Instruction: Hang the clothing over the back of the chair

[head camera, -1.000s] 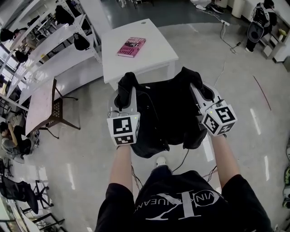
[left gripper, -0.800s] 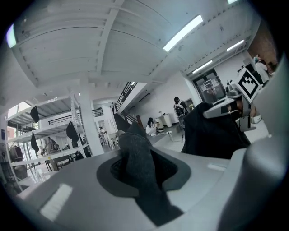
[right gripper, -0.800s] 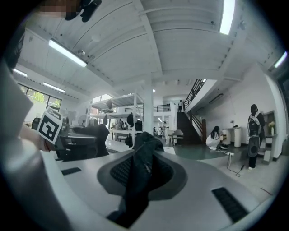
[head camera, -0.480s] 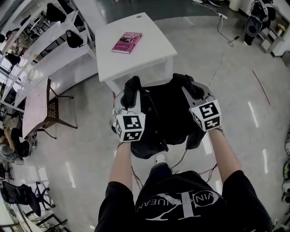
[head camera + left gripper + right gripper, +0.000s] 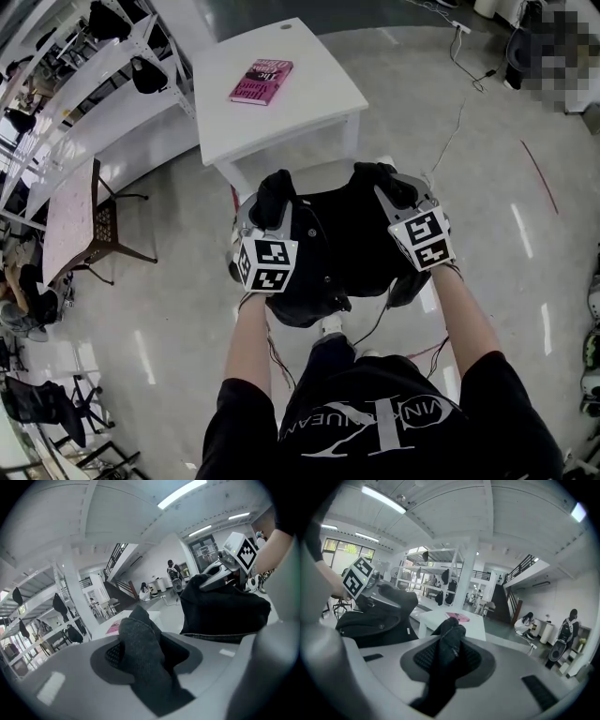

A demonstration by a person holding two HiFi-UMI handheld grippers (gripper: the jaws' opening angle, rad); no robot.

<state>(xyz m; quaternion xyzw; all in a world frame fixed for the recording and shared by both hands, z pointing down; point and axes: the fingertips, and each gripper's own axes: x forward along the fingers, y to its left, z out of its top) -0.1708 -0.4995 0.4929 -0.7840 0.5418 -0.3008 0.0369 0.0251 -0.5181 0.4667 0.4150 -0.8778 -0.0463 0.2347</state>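
Observation:
A black garment [image 5: 342, 234] hangs spread between my two grippers, just in front of the white table. My left gripper [image 5: 272, 199] has the garment's left corner [image 5: 140, 639] between its jaws. Those jaws have just been opening, and the cloth now lies loose with a gap beside it. My right gripper [image 5: 392, 186] is shut on the other corner [image 5: 449, 644], with the fold pinched between its pads. Each gripper also shows in the other's view: the right one [image 5: 220, 569] and the left one [image 5: 375, 592]. The garment hides whatever is beneath it, and I cannot make out a chair back.
A white table [image 5: 309, 112] with a pink book [image 5: 262, 81] stands right ahead. A wooden chair [image 5: 103, 230] and long white benches [image 5: 112, 112] are on the left. Cables [image 5: 450, 141] trail over the glossy floor on the right. My legs are below the garment.
Both grippers have come down with the garment and sit a little closer together. The table edge now lies nearer the garment's top.

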